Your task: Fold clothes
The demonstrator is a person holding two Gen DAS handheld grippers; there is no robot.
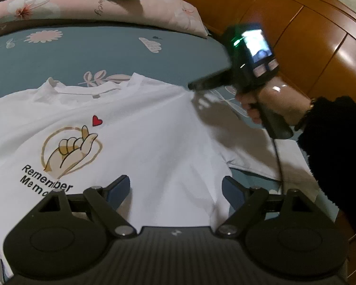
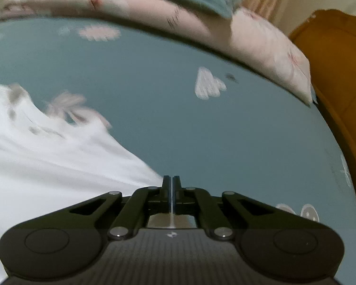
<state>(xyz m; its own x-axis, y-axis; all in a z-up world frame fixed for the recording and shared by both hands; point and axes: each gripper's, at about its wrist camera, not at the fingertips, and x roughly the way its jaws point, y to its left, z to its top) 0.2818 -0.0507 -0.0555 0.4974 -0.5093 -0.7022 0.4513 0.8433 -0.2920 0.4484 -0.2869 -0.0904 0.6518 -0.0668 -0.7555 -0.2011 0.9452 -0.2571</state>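
On blue floral bedsheet (image 1: 106, 49), left claw (image 1: 175, 190) gapes over shirt (image 1: 154, 130); right claw (image 2: 172, 180) closed.

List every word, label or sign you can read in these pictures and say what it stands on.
"Remember": black print on the white T-shirt, under the drawn hand and red heart.
"Memo": second line below it, its end hidden behind the left claw.
Script word on the pink floral pillow: too distorted to read surely.
Screen on the right claw's handle: blurred, unreadable.
Right wrist view: no text.
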